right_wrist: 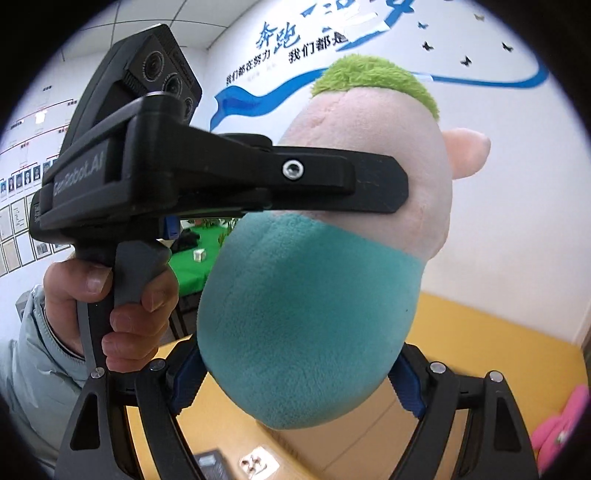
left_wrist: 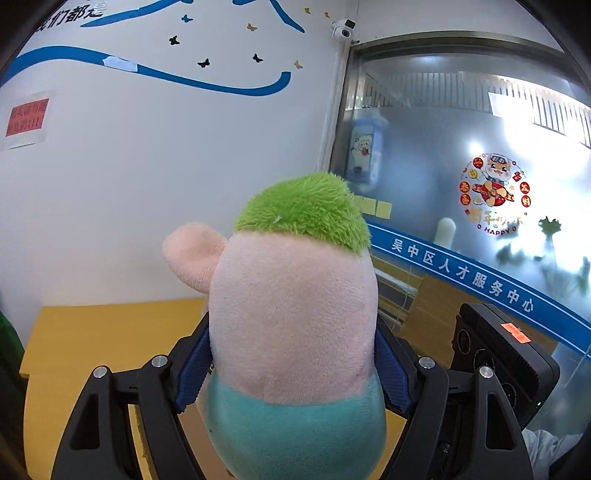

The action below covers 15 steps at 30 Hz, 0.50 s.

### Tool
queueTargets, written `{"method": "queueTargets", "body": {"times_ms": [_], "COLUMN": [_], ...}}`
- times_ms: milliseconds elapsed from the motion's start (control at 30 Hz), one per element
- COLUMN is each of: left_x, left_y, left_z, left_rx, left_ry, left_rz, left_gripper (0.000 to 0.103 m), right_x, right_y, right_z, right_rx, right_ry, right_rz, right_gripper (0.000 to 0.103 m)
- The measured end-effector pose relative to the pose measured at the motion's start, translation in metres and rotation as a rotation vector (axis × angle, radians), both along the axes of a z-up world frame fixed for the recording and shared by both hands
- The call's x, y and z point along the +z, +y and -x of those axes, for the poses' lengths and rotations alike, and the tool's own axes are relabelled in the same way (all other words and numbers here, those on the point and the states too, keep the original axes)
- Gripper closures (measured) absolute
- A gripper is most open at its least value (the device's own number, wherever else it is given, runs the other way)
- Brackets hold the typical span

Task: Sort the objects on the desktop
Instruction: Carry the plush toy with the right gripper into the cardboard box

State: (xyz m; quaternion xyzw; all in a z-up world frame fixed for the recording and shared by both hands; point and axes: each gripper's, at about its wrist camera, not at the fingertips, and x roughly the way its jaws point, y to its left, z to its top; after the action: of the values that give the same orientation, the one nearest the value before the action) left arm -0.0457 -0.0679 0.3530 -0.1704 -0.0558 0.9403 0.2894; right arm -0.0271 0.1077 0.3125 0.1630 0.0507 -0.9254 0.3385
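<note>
Holding plush toy (left_wrist: pixel 291 317) up w/ both grippers.
We pinch it btwn left gripper (left_wrist: pixel 291 373) pads & right gripper (right_wrist: pixel 295 373) pads, clear above yellow table (right_wrist: pixel 480 332); two grips steady its bulk.

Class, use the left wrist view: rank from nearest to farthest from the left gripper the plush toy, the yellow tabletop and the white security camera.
1. Pink, teal and green-haired plush toy, between the left gripper's pads.
2. Yellow tabletop, below and left.
3. White security camera, high in the wall corner.

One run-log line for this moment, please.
plush toy lifted | left gripper jaws clamp its sides | right gripper jaws clamp teal bottom
</note>
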Motion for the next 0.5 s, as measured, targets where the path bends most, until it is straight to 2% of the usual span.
{"method": "queueTargets", "body": {"times_ms": [133,233,400,500], "left_x": [0.002,-0.009,-0.044,-0.075], "left_y": [-0.011,-0.016,-0.017,-0.014], "left_z": [0.024,0.049,0.107,0.147], "left_rx": [0.024,0.04,0.056,0.06], "left_ry": [-0.011,-0.043,-0.116,-0.191], "left_rz": [0.007,0.015,0.032,0.022], "left_gripper": [0.021,0.021,0.021,0.021], "right_x": [0.005,-0.004,-0.028,-0.056], "right_y": [-0.007,-0.013,-0.016,-0.016], "right_z": [0.03,0.057,0.108,0.146], "right_rx": [0.017,0.021,0.025,0.012], "right_ry": [-0.009,-0.035,-0.099,-0.166], "right_rz": [0.012,0.017,0.043,0.068], "right_gripper": [0.019,0.019,0.019,0.019]}}
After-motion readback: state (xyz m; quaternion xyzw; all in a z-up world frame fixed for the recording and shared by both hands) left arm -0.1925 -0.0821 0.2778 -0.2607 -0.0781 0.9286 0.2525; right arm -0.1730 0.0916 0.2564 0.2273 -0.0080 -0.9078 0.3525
